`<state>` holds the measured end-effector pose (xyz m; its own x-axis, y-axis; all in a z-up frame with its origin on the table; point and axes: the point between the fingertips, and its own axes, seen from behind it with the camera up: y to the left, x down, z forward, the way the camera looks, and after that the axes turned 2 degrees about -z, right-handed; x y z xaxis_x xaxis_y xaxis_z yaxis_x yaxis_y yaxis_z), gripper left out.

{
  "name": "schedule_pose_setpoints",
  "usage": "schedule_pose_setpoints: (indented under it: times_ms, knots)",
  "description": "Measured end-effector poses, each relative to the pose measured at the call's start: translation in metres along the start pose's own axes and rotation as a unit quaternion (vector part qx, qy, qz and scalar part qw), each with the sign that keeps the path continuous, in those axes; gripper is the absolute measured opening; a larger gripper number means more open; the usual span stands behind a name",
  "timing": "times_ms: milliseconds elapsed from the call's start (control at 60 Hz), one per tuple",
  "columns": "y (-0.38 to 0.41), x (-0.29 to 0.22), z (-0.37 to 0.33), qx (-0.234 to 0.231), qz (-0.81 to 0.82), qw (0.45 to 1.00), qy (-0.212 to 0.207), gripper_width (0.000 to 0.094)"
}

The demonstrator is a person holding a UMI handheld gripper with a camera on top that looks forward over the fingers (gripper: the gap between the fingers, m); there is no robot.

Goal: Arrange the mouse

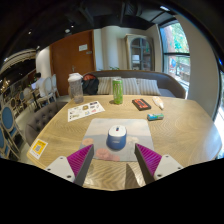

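Observation:
A blue and white mouse [117,138] lies on a light grey mouse mat [135,128] on the wooden table [185,135]. It is just ahead of my fingers, centred between them, not touched. My gripper [114,158] is open, with the two magenta pads [79,158] spread wide apart over the table's near part. Nothing is held between them.
Beyond the mat stand a green can [117,90] and a clear jar [75,87]. A printed sheet [85,110] lies at the left, a yellow card [38,149] nearer left. A dark small object [141,103] and a teal item [155,116] lie at the right.

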<state>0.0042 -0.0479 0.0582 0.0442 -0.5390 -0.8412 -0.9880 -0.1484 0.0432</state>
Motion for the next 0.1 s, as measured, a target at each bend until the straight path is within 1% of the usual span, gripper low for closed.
schedule_pose_setpoints:
  times_ms: [100]
  knots:
    - [0.001,0.013,-0.034,0.002,-0.01,1.0,-0.016,0.0846]
